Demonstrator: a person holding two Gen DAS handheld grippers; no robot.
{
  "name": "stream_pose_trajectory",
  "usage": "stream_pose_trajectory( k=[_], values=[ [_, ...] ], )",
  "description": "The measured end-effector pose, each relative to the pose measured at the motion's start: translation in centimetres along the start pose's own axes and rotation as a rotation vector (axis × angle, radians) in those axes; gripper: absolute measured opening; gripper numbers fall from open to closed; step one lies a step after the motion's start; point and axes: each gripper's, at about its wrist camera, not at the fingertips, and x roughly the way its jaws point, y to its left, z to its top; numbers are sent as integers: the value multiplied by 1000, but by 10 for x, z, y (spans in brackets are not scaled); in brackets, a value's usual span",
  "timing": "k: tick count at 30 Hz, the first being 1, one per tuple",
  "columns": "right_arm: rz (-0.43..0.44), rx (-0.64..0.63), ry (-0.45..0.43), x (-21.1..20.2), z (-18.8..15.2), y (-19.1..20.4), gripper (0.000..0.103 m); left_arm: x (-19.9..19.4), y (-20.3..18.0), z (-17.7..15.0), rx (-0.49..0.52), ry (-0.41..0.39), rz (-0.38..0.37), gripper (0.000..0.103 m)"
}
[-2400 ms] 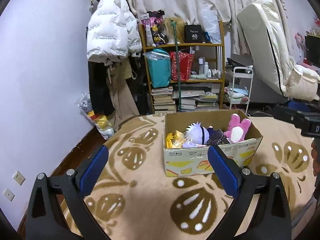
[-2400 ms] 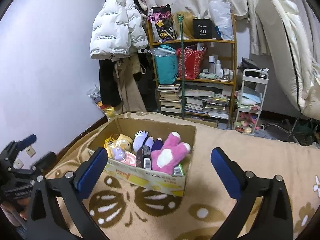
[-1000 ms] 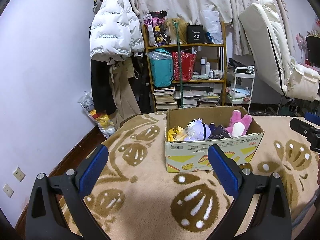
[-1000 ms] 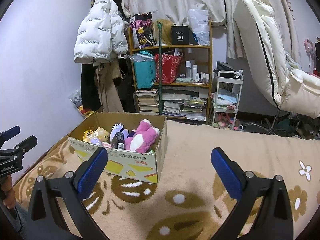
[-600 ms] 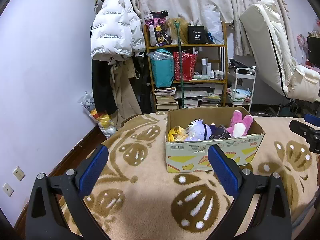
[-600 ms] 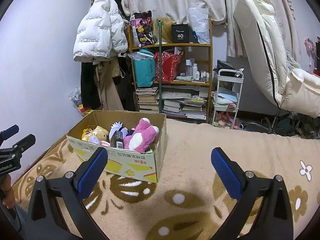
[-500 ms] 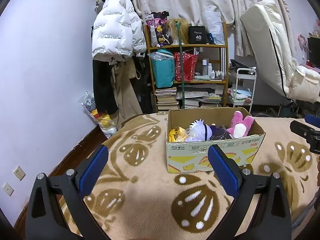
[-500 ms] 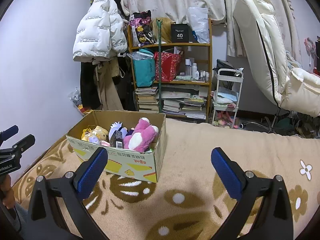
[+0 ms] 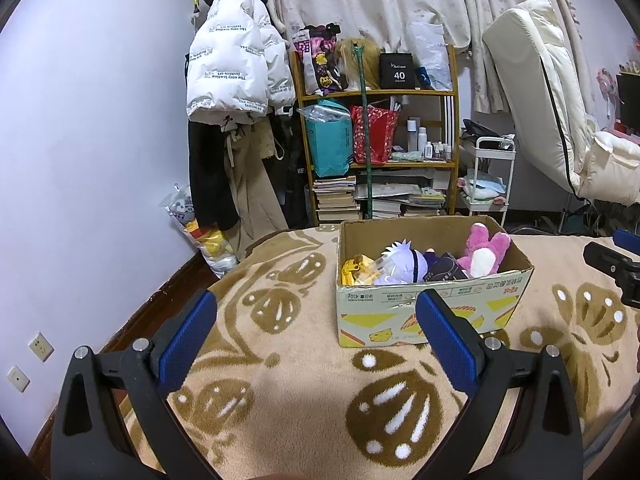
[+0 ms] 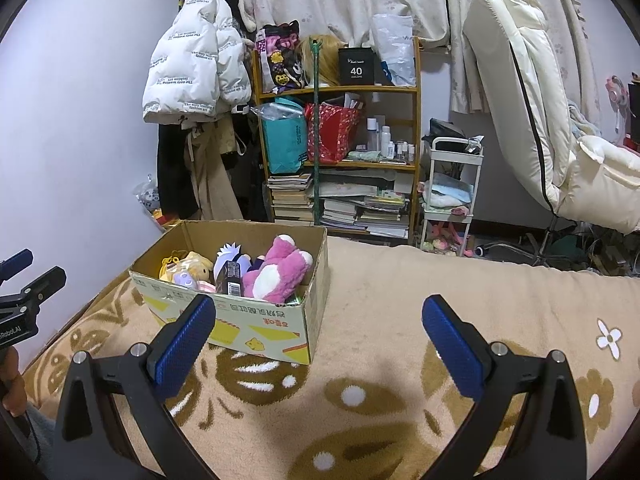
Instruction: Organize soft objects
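Cardboard box: on the patterned blanket, ahead of both grippers, touching neither.
Contents: pink plush, white-haired doll, yellow plush.
Left gripper: spread wide, empty.
Right gripper: spread wide, empty.
Beyond box: bookshelf.

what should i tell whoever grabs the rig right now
Left gripper: jaws open, empty, above the blanket.
Right gripper: jaws open, empty, to the right of the box.
Cardboard box sits on the blanket holding the pink plush, a white-haired plush, a yellow plush and a dark packet.
Done: nothing visibly taken out.
Left: everything, probably starting with the pink plush on top.
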Motion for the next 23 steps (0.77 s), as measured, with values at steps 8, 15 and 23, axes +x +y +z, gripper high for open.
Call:
stream_pose_trajectory(
  k=[8, 15, 23],
  values=[
    [2, 0, 2, 0, -1, -2, 103, 0, 1, 0, -5, 0, 10, 99],
    [3, 0, 0, 0, 0, -2, 103, -1, -1, 0, 3, 1, 3, 99],
    [4, -1, 1, 0, 1, -3, 103, -1, 0, 0, 3, 1, 3, 99]
  ],
)
